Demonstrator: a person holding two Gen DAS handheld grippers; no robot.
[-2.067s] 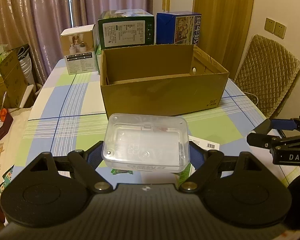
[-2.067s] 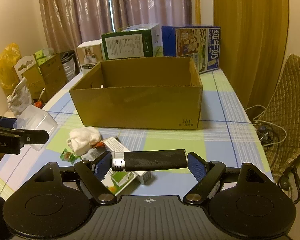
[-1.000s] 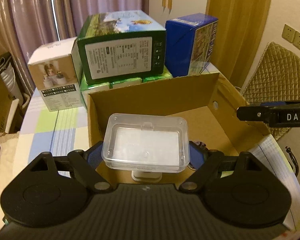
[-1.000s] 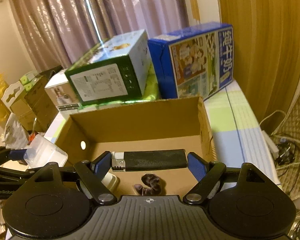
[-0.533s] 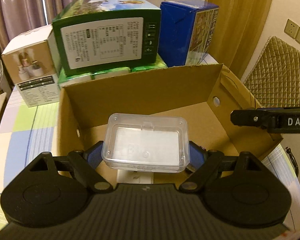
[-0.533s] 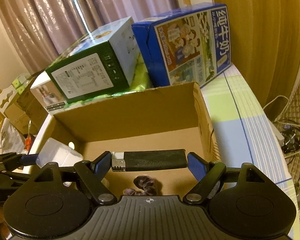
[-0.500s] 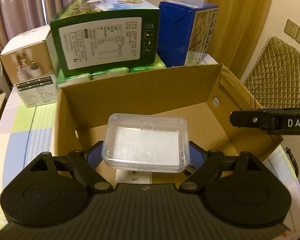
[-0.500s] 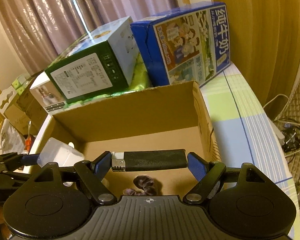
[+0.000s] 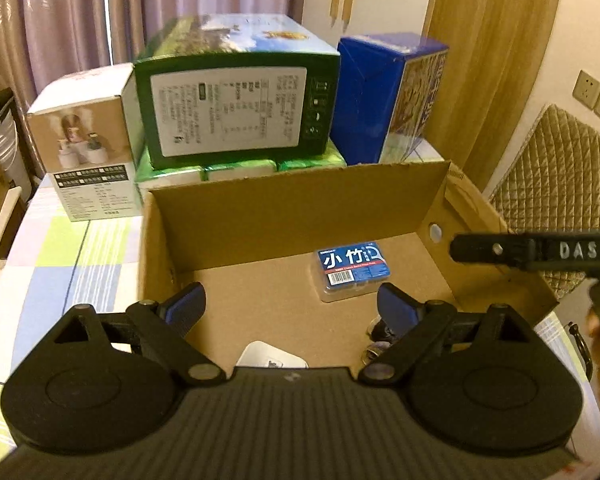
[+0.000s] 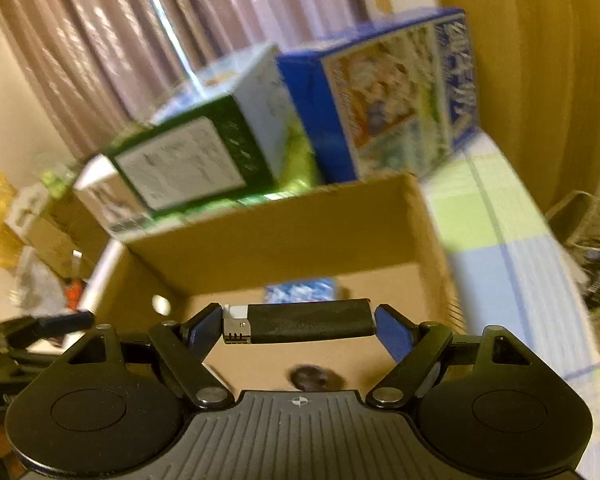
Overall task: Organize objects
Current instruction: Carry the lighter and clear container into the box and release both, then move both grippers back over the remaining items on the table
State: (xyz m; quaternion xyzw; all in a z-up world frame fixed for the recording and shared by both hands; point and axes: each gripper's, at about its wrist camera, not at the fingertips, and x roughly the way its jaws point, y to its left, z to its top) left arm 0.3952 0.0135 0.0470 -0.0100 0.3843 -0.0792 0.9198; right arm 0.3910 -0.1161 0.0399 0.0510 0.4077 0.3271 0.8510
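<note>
An open cardboard box stands on the checked tablecloth. My left gripper hangs open over it, empty. The clear plastic case, blue label up, lies on the box floor near the far right corner. It shows as a blue blur, the plastic case, in the right wrist view. My right gripper is shut on a black lighter, held crosswise over the cardboard box. A white item and a dark scrunchie also lie inside.
Behind the box stand a green carton on green packs, a blue carton and a white box. A quilted chair is at the right. The right gripper's arm reaches over the box's right wall.
The left gripper opened and let go of the clear case, which now lies label-up on the box floor. The right gripper still holds the lighter and has tilted; its view is blurred.
</note>
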